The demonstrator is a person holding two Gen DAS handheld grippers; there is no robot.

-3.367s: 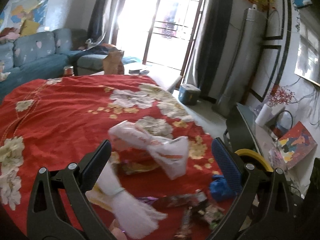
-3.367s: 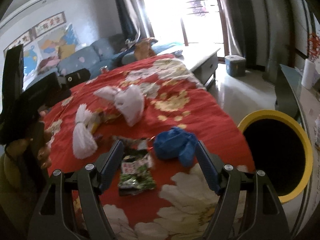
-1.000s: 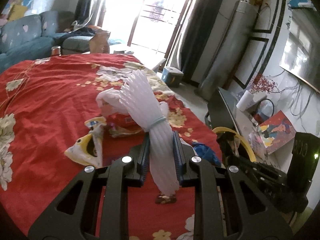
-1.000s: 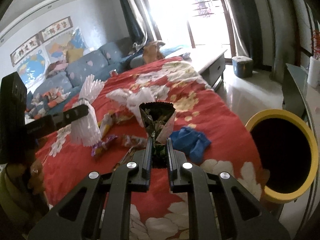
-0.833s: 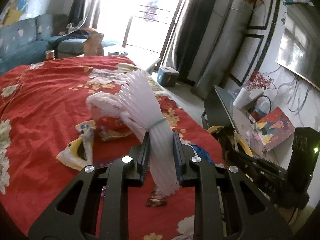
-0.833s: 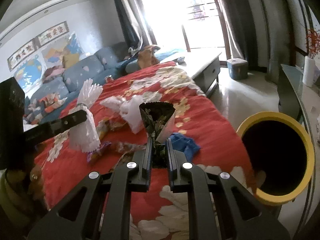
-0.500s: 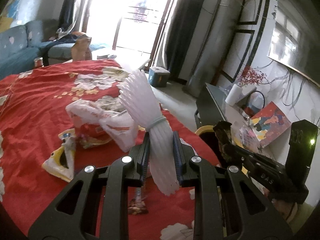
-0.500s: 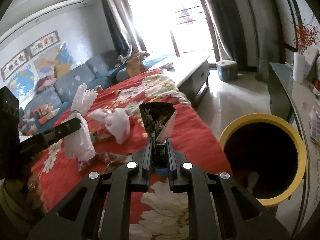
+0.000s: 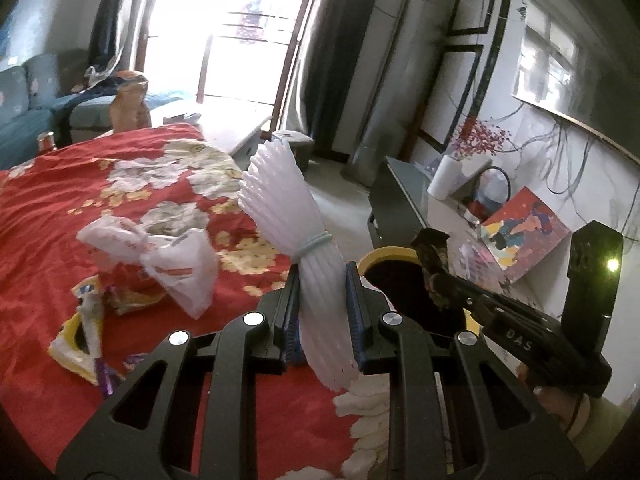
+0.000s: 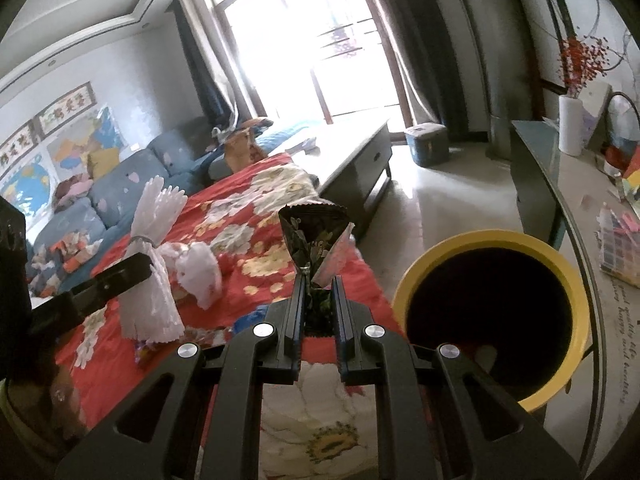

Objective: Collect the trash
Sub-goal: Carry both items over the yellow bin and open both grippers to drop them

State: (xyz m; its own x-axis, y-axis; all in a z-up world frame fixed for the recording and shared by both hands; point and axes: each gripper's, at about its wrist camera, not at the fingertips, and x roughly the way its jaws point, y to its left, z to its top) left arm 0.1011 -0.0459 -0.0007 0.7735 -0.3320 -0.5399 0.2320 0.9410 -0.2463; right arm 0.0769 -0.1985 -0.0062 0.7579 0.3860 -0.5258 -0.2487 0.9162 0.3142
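My left gripper (image 9: 322, 280) is shut on a white bundle of plastic strips (image 9: 288, 216) tied with a pale band, held upright above the red floral cloth (image 9: 60, 208). My right gripper (image 10: 317, 286) is shut on a dark green snack wrapper (image 10: 314, 236), held up just left of the yellow-rimmed black bin (image 10: 494, 304). The bin (image 9: 390, 276) shows in the left wrist view behind the bundle, with the right gripper and wrapper (image 9: 434, 252) over it. The bundle (image 10: 154, 264) also shows in the right wrist view.
A white plastic bag (image 9: 160, 256), a yellow wrapper (image 9: 78, 340) and a small purple wrapper (image 9: 106, 376) lie on the cloth. A glass-topped side table (image 10: 560, 184) stands right of the bin. A blue sofa (image 10: 120, 184) and a low table (image 10: 352, 156) stand beyond.
Both grippers have moved right toward the bin, still holding their items. The bin has grown larger in both views, and the blue item has slipped out of sight behind the right gripper.
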